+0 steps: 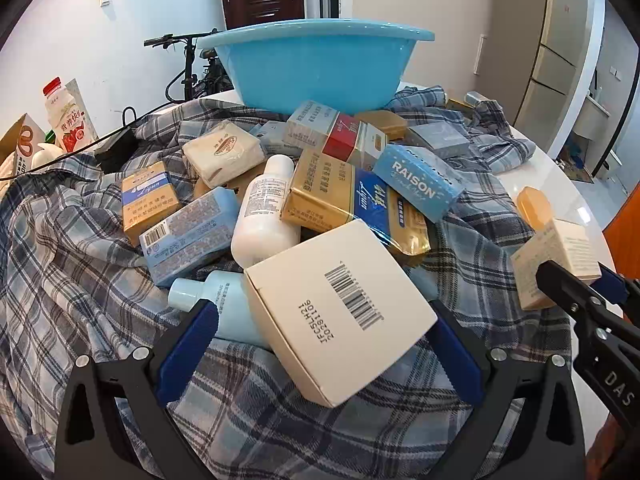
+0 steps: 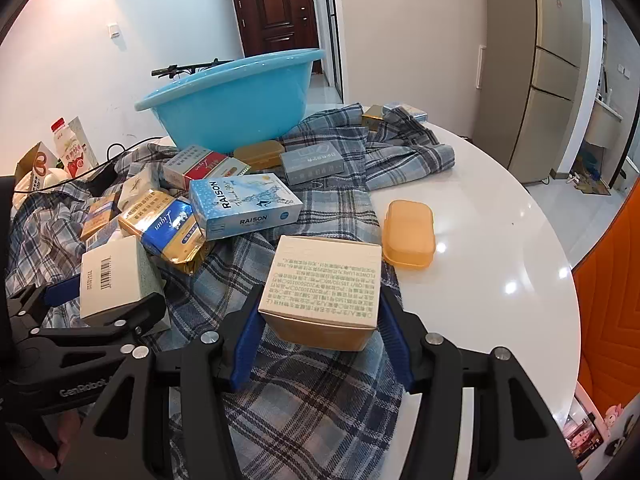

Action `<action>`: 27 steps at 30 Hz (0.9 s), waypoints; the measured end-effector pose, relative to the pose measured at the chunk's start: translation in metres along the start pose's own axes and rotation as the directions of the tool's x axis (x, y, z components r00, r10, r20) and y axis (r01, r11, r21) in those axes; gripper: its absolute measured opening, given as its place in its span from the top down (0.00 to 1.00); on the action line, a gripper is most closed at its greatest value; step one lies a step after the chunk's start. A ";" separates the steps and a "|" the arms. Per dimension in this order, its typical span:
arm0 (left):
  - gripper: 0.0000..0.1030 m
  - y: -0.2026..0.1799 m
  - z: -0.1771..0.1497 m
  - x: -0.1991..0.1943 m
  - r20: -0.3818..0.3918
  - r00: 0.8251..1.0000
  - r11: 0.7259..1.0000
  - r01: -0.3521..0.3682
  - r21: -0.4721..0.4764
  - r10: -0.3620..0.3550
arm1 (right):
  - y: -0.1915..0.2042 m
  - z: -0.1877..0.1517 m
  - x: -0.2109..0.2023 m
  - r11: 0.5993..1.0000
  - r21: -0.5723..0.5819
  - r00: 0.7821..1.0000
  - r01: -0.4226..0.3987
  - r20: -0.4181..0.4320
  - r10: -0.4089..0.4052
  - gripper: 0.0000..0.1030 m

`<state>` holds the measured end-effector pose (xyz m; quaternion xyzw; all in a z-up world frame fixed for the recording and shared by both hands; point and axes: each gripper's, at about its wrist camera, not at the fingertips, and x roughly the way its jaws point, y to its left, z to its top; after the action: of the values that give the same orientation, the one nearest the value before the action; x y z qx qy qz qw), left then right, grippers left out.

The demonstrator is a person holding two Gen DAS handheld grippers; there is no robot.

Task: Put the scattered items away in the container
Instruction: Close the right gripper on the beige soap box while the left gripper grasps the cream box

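Observation:
A blue plastic basin stands at the back of the table, also in the right wrist view. Soap boxes, bottles and packets lie piled on a plaid cloth in front of it. My left gripper is shut on a white barcode box, also seen in the right wrist view. My right gripper is shut on a cream and tan printed box, seen in the left wrist view.
An orange soap case lies on the bare white tabletop right of the cloth. A milk bottle and cartons stand at the far left. A RAISON box tops the pile.

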<state>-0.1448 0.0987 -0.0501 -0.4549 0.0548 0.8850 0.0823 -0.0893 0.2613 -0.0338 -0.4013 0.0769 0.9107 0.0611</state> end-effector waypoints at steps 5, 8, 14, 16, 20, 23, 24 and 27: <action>0.02 -0.001 -0.001 0.000 0.022 1.000 1.000 -0.019 0.009 0.019 | 0.002 0.001 -0.001 1.000 -0.004 1.000 0.005 0.004 -0.005 0.48; 0.19 0.001 -0.001 -0.008 0.047 0.999 1.000 -0.012 0.009 0.012 | 0.002 0.002 -0.001 1.000 -0.002 1.000 0.007 0.006 -0.007 0.48; 0.36 0.012 0.001 -0.033 0.089 0.996 1.000 0.029 -0.009 -0.028 | 0.004 0.003 -0.003 1.000 0.002 1.000 0.006 0.010 -0.006 0.48; 0.37 0.015 0.002 -0.040 0.100 0.995 0.999 0.032 -0.013 -0.030 | 0.005 0.003 -0.005 1.000 0.001 1.000 0.005 0.014 -0.005 0.48; 0.38 0.024 0.002 -0.053 0.119 0.992 0.999 0.033 -0.022 -0.030 | 0.008 0.004 -0.009 1.000 -0.003 1.000 0.002 0.023 -0.002 0.48; 0.38 0.029 0.001 -0.061 0.126 0.992 0.999 0.031 -0.020 -0.028 | 0.010 0.004 -0.011 1.000 -0.004 1.000 -0.001 0.027 0.001 0.48; 0.38 0.030 0.000 -0.062 0.128 0.991 0.999 0.030 -0.021 -0.027 | 0.010 0.004 -0.012 1.000 -0.003 1.000 -0.002 0.029 0.002 0.48; 0.38 0.035 -0.002 -0.064 0.126 0.992 0.999 0.021 -0.025 -0.018 | 0.012 0.004 -0.012 1.000 0.002 1.000 -0.008 0.029 0.008 0.48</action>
<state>-0.1134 0.0577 0.0013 -0.3998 0.0336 0.9117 0.0885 -0.0861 0.2496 -0.0215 -0.3878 0.0783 0.9165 0.0590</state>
